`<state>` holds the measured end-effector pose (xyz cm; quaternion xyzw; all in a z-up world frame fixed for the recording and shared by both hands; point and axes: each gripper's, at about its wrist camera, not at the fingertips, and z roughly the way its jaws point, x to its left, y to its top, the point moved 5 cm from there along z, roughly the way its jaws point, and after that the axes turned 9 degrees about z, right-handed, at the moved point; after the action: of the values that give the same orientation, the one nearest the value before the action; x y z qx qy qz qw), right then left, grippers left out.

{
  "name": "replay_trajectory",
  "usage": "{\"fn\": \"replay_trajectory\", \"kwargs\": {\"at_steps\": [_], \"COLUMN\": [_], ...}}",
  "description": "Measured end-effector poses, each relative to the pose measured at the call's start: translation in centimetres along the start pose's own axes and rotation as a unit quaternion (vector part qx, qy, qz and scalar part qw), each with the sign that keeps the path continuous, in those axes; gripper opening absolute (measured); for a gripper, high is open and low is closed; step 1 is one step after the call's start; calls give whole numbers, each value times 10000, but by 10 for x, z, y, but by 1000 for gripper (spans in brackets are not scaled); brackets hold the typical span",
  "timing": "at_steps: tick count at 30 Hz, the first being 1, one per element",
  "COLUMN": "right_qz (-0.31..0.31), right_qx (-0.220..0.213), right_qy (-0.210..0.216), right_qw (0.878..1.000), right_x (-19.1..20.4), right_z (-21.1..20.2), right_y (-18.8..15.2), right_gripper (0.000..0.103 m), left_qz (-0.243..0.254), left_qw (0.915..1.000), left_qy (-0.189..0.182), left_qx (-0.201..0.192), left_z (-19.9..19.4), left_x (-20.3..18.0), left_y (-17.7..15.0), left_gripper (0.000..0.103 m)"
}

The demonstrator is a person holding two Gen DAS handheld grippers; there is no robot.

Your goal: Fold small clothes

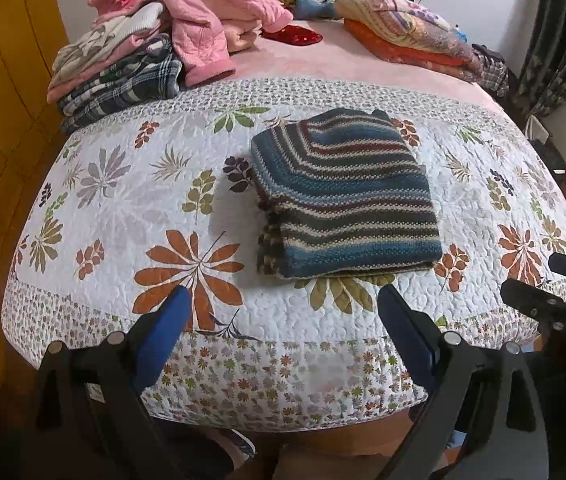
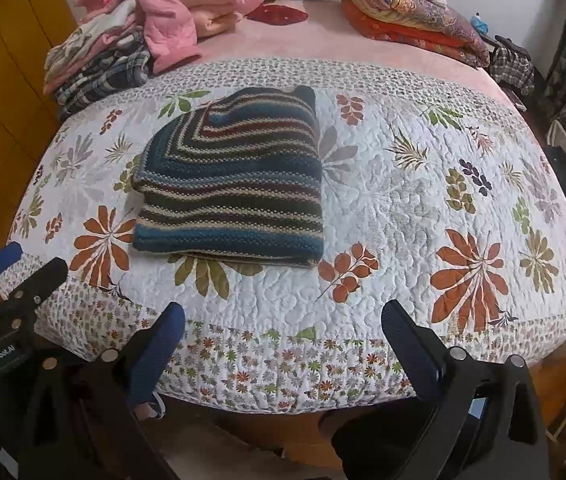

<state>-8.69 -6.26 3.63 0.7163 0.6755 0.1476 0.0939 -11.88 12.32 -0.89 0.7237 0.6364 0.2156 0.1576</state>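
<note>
Two tools, the left tool (image 1: 283, 312) and right tool (image 2: 283, 324), hang spread and empty over the bed's near edge. Beyond them, a folded striped knit sweater (image 1: 343, 196) lies on the white leaf-patterned quilt (image 1: 123, 200), apparently untouched.

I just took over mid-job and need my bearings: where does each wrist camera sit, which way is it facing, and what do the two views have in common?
Left wrist: sits behind the open left claw at the foot of the bed, facing the headboard; striped knit lies ahead, slightly right; right claw's black frame at right edge.
Right wrist: sits behind the open right claw, same heading, further right; striped knit lies ahead-left; left claw at left edge.
Shared: the knit, floral quilt, pink clothes pile, folded blankets.
</note>
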Motion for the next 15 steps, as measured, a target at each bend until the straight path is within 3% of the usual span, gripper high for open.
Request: {"fn": "replay_trajectory", "kwargs": {"at_steps": [5,15], "right_qz": [-71,40], "right_qx": [-91,-56], "right_qy": [-233,-212], "right_qw": [9997,9998], "right_x": [-2,-12], "right_z": [0,3], "right_y": [2,6], "right_gripper": [99,99], "left_qz": [51,86], "left_qw": [10000,9999], "left_qy": [40,101], "left_qx": [-62,51], "left_z": [-2,8], "left_x": [-2,-8], "left_y": [2,3], "left_gripper": [94,94]}}
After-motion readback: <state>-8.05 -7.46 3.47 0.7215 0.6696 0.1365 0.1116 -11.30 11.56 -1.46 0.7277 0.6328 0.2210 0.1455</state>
